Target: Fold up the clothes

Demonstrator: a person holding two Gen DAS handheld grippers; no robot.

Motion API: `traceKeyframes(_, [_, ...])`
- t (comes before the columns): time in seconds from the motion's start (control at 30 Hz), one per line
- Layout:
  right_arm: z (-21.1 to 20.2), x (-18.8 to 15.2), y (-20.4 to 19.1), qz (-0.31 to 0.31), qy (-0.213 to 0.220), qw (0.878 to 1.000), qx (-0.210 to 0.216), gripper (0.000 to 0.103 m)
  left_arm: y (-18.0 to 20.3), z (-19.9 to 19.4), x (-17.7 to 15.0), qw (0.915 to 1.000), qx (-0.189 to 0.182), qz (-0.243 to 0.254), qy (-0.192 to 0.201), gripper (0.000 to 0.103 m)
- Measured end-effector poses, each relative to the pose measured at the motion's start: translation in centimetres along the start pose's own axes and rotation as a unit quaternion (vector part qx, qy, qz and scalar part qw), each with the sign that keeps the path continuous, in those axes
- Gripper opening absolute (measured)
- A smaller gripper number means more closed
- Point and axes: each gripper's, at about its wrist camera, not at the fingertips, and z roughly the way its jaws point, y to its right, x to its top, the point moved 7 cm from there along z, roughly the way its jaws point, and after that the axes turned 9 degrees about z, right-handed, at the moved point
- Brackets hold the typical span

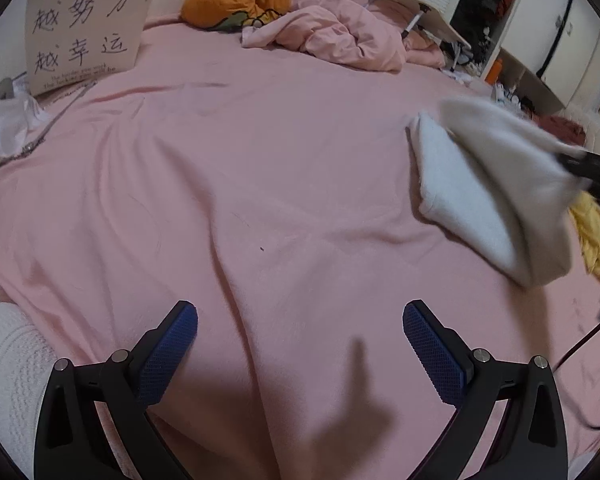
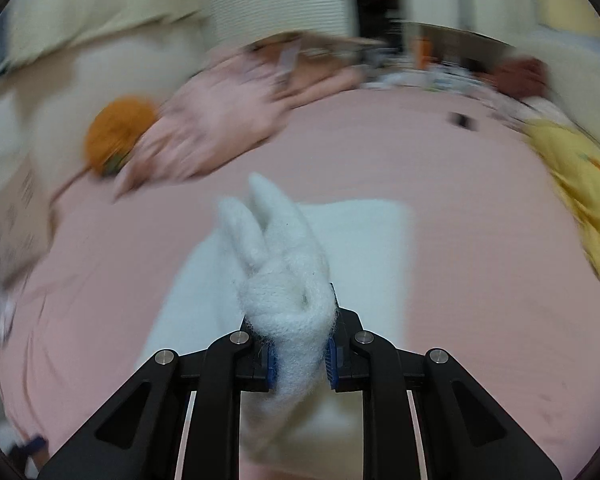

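A white fuzzy knit garment (image 1: 484,184) lies partly folded on the pink bed sheet (image 1: 240,184) at the right, one edge lifted. My right gripper (image 2: 300,356) is shut on a bunched fold of this white garment (image 2: 284,264) and holds it above the flat part (image 2: 364,240). The right gripper's black tip (image 1: 580,162) shows in the left wrist view at the garment's edge. My left gripper (image 1: 300,344) is open and empty, hovering over bare sheet near the front of the bed.
A crumpled pink quilt (image 1: 340,36) and an orange plush pillow (image 1: 236,0) lie at the bed's far side. A cardboard sign (image 1: 84,28) stands far left. A yellow garment (image 2: 580,184) lies at the right edge. A white knit piece (image 1: 8,368) sits at lower left.
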Motion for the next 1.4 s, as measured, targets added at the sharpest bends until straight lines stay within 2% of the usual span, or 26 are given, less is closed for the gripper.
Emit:
traceKeyframes(0.1, [-4.0, 1.0, 8.2, 0.063, 0.037, 0.996, -0.059, 0.018, 0.3, 0.0, -0.2, 0.9999, 0.007, 0.014, -0.003, 0.103])
traceKeyframes(0.17, [-6.8, 0.6, 14.2, 0.11, 0.057, 0.987, -0.105, 0.019, 0.6, 0.2, -0.4, 0.9996, 0.013, 0.024, -0.007, 0.103])
traceKeyframes(0.2, [-8.0, -0.5, 18.0, 0.148, 0.055, 0.979, -0.126, 0.019, 0.8, 0.2, -0.6, 0.9994, 0.015, 0.03, -0.01, 0.103])
traceKeyframes(0.3, [-8.5, -5.2, 24.8, 0.227, 0.027, 0.962, -0.148, 0.019, 1.5, 0.6, -1.0, 0.998, 0.024, 0.054, -0.022, 0.103])
traceKeyframes(0.37, [-6.8, -9.4, 27.6, 0.252, -0.008, 0.954, -0.161, 0.021, 2.0, 0.6, -1.3, 0.9968, 0.032, 0.069, -0.026, 0.103])
traceKeyframes(0.4, [-5.9, -11.0, 28.3, 0.248, -0.024, 0.953, -0.174, 0.029, 2.2, 0.5, -1.4, 0.996, 0.037, 0.076, -0.027, 0.103])
traceKeyframes(0.5, [-6.4, -12.3, 29.1, 0.255, 0.015, 0.951, -0.175, 0.041, 3.0, 0.2, -1.4, 0.9932, 0.053, 0.099, -0.03, 0.103])
traceKeyframes(0.57, [-7.5, -12.2, 29.7, 0.277, 0.025, 0.941, -0.195, 0.049, 3.4, -0.2, -1.2, 0.9913, 0.06, 0.115, -0.025, 0.103])
traceKeyframes(0.6, [-8.0, -12.2, 30.0, 0.288, 0.03, 0.935, -0.205, 0.055, 3.7, -0.3, -1.0, 0.9903, 0.063, 0.122, -0.024, 0.103])
traceKeyframes(0.67, [-10.4, -12.1, 31.9, 0.297, 0.046, 0.91, -0.286, 0.063, 4.3, -0.3, -0.2, 0.9884, 0.062, 0.137, -0.023, 0.103])
traceKeyframes(0.7, [-11.7, -12.1, 32.8, 0.301, 0.053, 0.895, -0.327, 0.063, 4.9, -0.1, 0.6, 0.9875, 0.059, 0.145, -0.021, 0.103])
traceKeyframes(0.73, [-12.7, -11.6, 33.1, 0.314, 0.066, 0.89, -0.324, 0.063, 5.5, 0.1, 1.5, 0.9864, 0.056, 0.153, -0.017, 0.103])
traceKeyframes(0.77, [-13.2, -10.8, 32.9, 0.334, 0.08, 0.898, -0.276, 0.063, 6.6, 0.4, 3.1, 0.9853, 0.054, 0.162, -0.003, 0.103])
traceKeyframes(0.83, [-12.4, -8.7, 30.6, 0.318, 0.072, 0.926, -0.191, 0.063, 9.3, 1.1, 6.2, 0.9816, 0.049, 0.182, 0.032, 0.103])
traceKeyframes(0.9, [-9.8, -6.7, 25.9, 0.243, 0.04, 0.963, -0.105, 0.063, 13.2, 2.4, 9.4, 0.9773, 0.028, 0.201, 0.061, 0.103])
traceKeyframes(0.93, [-8.8, -6.4, 24.4, 0.219, 0.03, 0.972, -0.079, 0.063, 15.3, 3.2, 10.9, 0.9751, 0.014, 0.209, 0.072, 0.103])
traceKeyframes(0.97, [-7.7, -6.6, 22.9, 0.195, 0.016, 0.978, -0.066, 0.063, 17.8, 4.6, 12.0, 0.9749, -0.024, 0.213, 0.06, 0.103])
traceKeyframes(1.03, [-5.6, -7.0, 20.0, 0.147, -0.014, 0.988, -0.04, 0.063, 21.2, 7.3, 12.8, 0.9726, -0.096, 0.212, 0.007, 0.103])
traceKeyframes(1.07, [-5.2, -7.6, 20.4, 0.132, -0.015, 0.989, -0.059, 0.063, 22.7, 9.0, 12.8, 0.9698, -0.119, 0.212, -0.023, 0.103])
traceKeyframes(1.13, [-4.4, -9.0, 21.2, 0.102, -0.017, 0.989, -0.101, 0.063, 23.5, 11.5, 12.7, 0.9685, -0.096, 0.227, -0.035, 0.103])
traceKeyframes(1.2, [-4.7, -10.0, 22.5, 0.091, -0.008, 0.987, -0.131, 0.063, 22.9, 14.1, 12.1, 0.9617, -0.037, 0.268, -0.047, 0.103])
traceKeyframes(1.23, [-5.3, -10.3, 23.4, 0.096, 0.003, 0.985, -0.14, 0.063, 22.5, 14.9, 11.7, 0.9572, -0.04, 0.282, -0.05, 0.103])
traceKeyframes(1.27, [-5.9, -10.7, 24.9, 0.114, 0.004, 0.981, -0.159, 0.063, 22.1, 14.9, 11.5, 0.9533, -0.061, 0.293, -0.037, 0.103])
traceKeyframes(1.3, [-6.6, -11.1, 26.9, 0.151, 0.002, 0.974, -0.169, 0.068, 21.7, 14.5, 11.8, 0.9506, -0.061, 0.303, -0.031, 0.103])
traceKeyframes(1.33, [-7.3, -11.6, 28.9, 0.19, 0.0, 0.965, -0.178, 0.072, 21.4, 14.0, 12.1, 0.9482, -0.059, 0.311, -0.023, 0.103])
traceKeyframes(1.4, [-8.2, -10.9, 31.6, 0.241, 0.003, 0.956, -0.167, 0.074, 20.9, 12.1, 14.0, 0.9462, -0.033, 0.321, 0.021, 0.103])
